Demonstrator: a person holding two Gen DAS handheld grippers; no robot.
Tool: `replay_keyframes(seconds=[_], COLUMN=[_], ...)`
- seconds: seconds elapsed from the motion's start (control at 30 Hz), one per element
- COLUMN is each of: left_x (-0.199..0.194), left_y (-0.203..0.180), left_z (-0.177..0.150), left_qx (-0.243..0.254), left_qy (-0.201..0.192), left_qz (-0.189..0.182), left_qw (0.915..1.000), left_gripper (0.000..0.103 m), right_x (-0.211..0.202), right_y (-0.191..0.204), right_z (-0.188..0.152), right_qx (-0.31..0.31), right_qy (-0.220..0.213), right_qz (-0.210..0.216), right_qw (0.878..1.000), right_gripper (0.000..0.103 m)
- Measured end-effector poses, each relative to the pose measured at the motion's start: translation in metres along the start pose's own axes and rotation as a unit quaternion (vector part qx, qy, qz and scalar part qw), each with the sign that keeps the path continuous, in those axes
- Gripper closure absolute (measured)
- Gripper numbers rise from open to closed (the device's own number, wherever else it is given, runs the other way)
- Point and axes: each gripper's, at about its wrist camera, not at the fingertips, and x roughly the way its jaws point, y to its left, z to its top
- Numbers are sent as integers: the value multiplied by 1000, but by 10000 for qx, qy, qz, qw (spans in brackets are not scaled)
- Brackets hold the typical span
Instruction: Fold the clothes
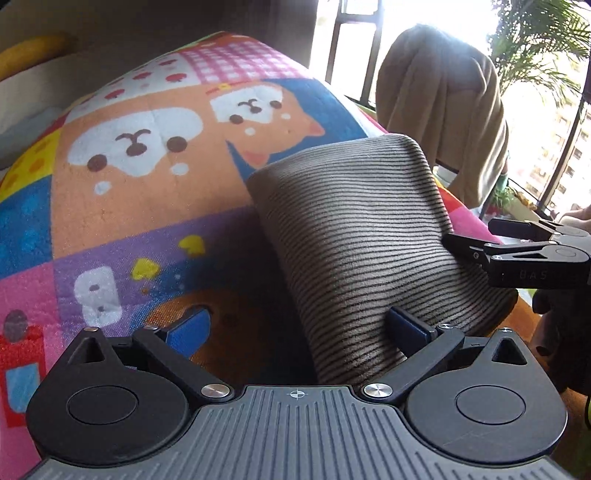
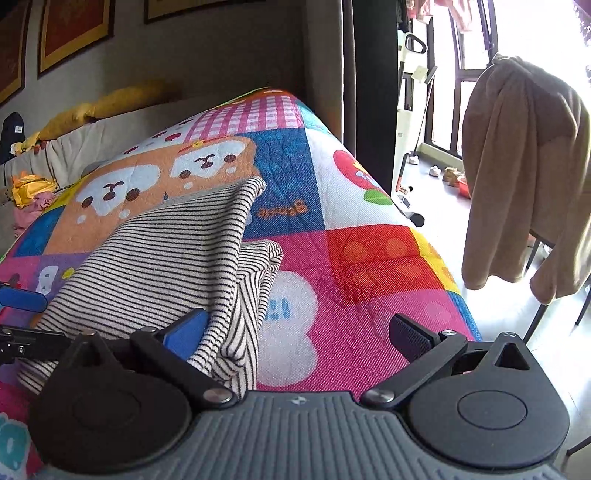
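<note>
A folded black-and-white striped garment (image 1: 354, 236) lies on a bright patchwork cartoon play mat (image 1: 140, 206) that covers a raised surface, with two hand-held grippers working at its near edge. The left gripper (image 1: 299, 328) stands with its jaws spread wide: its blue-padded left finger rests over the mat, while its right finger sits against the lower edge of the striped fabric. Nothing is pinched between them.

In the right wrist view the same garment (image 2: 166, 266) shows as a stack of layers, one folded panel lying over another, its right-hand edge falling across a pink and white square of the mat (image 2: 369, 258). The right gripper (image 2: 299, 328) is likewise wide open, its blue left finger touching the folded edge of the cloth near the bottom corner and its black right finger hanging over bare mat, well apart from the fabric. In the left wrist view that gripper (image 1: 480, 240) reaches in from the right, its black tips at the garment's right side.

Beyond the mat, a tan towel (image 2: 524, 170) is draped over a chair by sunlit windows, and green palm fronds (image 1: 543, 44) show outside the glass. A yellow cushion (image 2: 110, 103) lies along a pale sofa behind, beneath framed pictures (image 2: 74, 33) on the wall.
</note>
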Motion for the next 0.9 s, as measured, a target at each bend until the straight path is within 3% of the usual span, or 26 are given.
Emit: replay_keyframes(seconds=[0.2,0.3,0.37,0.43,0.53,0.73,0.9], left_x=[-8,-27,-42,-53,-66,-54,-49], left_y=[2,2,-4,-20,-44,-61,-46], left_z=[-12,-32,-50,-67,-92,-99,-96], left_qx=[-616,-892,-778,-550,-254,-67,-360], left_qy=[-58,-254,-420,-513,-593,-377,-308], left_qz=[55,216,513,763,1104,1760,1591], left_qw=[9981,9955,9948,9942,9918,9836,9861], left_gripper=[0,0,0,0,0,0,0], right_x=[-22,-48,-61,-75,-85,-86,-75], right_y=[-3,-7,-5,2,21,43,35], right_z=[-7,-18,-31,-45,-64,-74,-68], right_qx=[294,682,685,529,34,-489,-245], right_qy=[-233,-35,203,470,735,526,616], right_qz=[6,297,535,420,-150,-586,-363], right_qw=[9993,9972,9960,9966,9972,9957,9971], right_gripper=[0,0,0,0,0,0,0])
